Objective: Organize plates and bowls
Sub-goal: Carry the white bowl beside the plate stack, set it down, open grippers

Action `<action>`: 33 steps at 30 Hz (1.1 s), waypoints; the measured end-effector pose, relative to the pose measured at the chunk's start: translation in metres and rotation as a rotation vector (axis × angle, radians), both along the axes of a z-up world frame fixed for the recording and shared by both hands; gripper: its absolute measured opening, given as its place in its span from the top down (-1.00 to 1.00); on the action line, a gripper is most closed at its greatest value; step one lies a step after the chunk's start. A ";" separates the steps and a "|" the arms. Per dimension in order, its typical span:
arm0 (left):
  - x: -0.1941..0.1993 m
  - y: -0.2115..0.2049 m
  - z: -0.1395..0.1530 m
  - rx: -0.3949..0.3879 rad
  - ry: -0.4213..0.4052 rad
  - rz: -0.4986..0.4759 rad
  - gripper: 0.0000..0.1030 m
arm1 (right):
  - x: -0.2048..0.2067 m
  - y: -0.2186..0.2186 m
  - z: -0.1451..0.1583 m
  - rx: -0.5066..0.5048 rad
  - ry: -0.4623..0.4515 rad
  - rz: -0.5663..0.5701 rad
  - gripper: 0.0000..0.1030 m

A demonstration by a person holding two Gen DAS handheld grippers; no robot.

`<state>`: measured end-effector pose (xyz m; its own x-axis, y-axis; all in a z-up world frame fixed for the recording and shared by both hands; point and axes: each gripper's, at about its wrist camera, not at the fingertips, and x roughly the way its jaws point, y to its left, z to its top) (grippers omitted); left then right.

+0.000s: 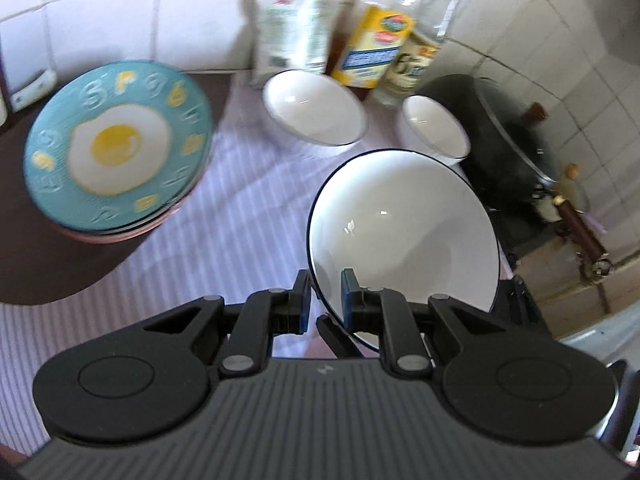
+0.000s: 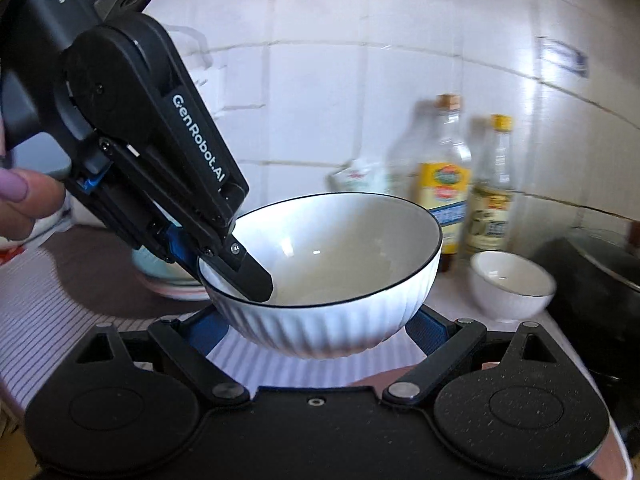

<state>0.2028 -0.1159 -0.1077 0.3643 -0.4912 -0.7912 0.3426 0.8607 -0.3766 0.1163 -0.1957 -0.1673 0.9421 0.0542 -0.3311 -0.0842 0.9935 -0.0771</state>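
My left gripper is shut on the rim of a large white bowl with a black edge, held above the striped cloth. In the right wrist view the same bowl hangs in front of my right gripper, whose fingers are spread wide on either side of the bowl's base; the left gripper clamps the near-left rim. Two more white bowls stand at the back, a medium one and a small one. A stack of plates topped by a teal fried-egg plate sits at the left.
Oil bottles and a white bag stand against the tiled wall. A black wok with wooden handles sits at the right. A striped cloth covers the counter.
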 end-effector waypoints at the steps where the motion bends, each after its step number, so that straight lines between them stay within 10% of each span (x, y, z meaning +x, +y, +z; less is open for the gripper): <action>1: 0.001 0.005 -0.005 0.002 0.009 0.014 0.73 | 0.005 0.004 -0.003 0.000 0.019 0.015 -0.88; 33: 0.035 0.040 -0.073 0.059 0.092 0.091 0.69 | 0.064 0.034 -0.061 0.053 0.273 0.013 -0.90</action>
